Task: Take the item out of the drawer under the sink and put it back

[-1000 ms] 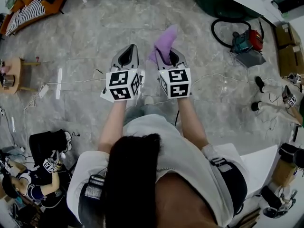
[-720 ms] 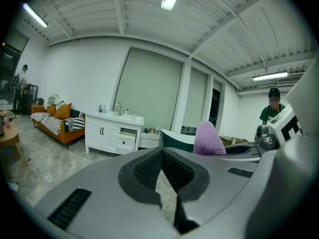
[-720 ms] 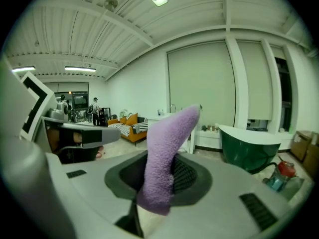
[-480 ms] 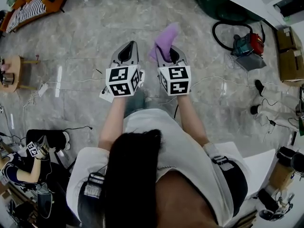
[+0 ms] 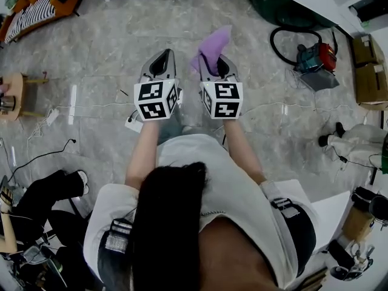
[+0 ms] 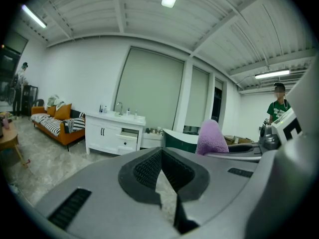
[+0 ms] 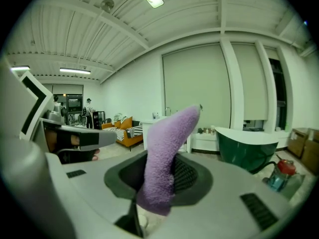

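Sink cabinet (image 6: pixel 102 133) is sitting well ahead of fingertips. Right gripper (image 5: pixel 213 65) is clamping purple cloth (image 5: pixel 213 43) btwn pads, left gripper (image 5: pixel 161 62) is riding closed, empty. Imo grip firm til drawer (image 6: pixel 129 132).

The purple cloth (image 7: pixel 169 133) looks soft and fuzzy, like terry. The left gripper (image 5: pixel 163 56) and right gripper (image 5: pixel 213 62) have smooth matt grey plastic shells with dark ribbed pads (image 6: pixel 144 171). The floor (image 5: pixel 121 35) is glossy marbled stone.

The lower end of the purple cloth (image 7: pixel 169 143) is disappearing between the closed jaws of the right hand-held gripper (image 7: pixel 158 180). The bottles (image 6: pixel 117 110) on the far white cabinet (image 6: pixel 107 133) are showing too small to identify. At near left, the picture's edge is cutting off a person (image 5: pixel 42 193).
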`<state>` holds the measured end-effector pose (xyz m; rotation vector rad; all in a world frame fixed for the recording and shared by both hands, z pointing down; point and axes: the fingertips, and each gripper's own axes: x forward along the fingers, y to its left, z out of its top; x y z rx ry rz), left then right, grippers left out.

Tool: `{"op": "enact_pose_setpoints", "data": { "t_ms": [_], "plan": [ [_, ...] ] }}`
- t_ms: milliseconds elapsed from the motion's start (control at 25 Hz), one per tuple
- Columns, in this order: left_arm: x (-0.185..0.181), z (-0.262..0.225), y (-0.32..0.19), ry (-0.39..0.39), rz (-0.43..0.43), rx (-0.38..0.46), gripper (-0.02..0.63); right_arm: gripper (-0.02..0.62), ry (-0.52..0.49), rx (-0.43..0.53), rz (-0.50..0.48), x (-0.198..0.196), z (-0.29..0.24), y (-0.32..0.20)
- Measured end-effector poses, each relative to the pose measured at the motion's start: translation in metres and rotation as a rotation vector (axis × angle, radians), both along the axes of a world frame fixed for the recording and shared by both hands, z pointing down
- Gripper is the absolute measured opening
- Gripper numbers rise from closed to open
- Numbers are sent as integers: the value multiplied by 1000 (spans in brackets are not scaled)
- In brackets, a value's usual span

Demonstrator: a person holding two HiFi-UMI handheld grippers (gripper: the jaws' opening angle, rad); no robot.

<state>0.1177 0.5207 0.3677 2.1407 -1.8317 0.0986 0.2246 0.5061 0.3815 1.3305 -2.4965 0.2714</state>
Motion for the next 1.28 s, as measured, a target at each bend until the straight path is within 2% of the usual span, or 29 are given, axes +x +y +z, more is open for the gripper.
{"op": "enact_pose_setpoints", "data": {
  "t_ms": [120, 360, 560, 840, 1280],
  "plan": [
    [-10, 5, -14, 5, 2, -4, 3, 126, -7, -6, 3, -9, 3, -13],
    [-32, 17, -50, 38, 6, -21, 3, 126, 71, 12, 13, -26, 11, -52],
    [-50, 21, -87, 13, 5, -38, 3, 126, 48, -8, 1, -50, 13, -86],
    [-86, 5, -158, 20, 56, -18, 3, 126, 64, 23, -24, -103, -2, -147],
    [-130, 9, -241, 33, 95, -48, 3, 126, 103, -4, 3, -146, 8, -229]
  ]
}}
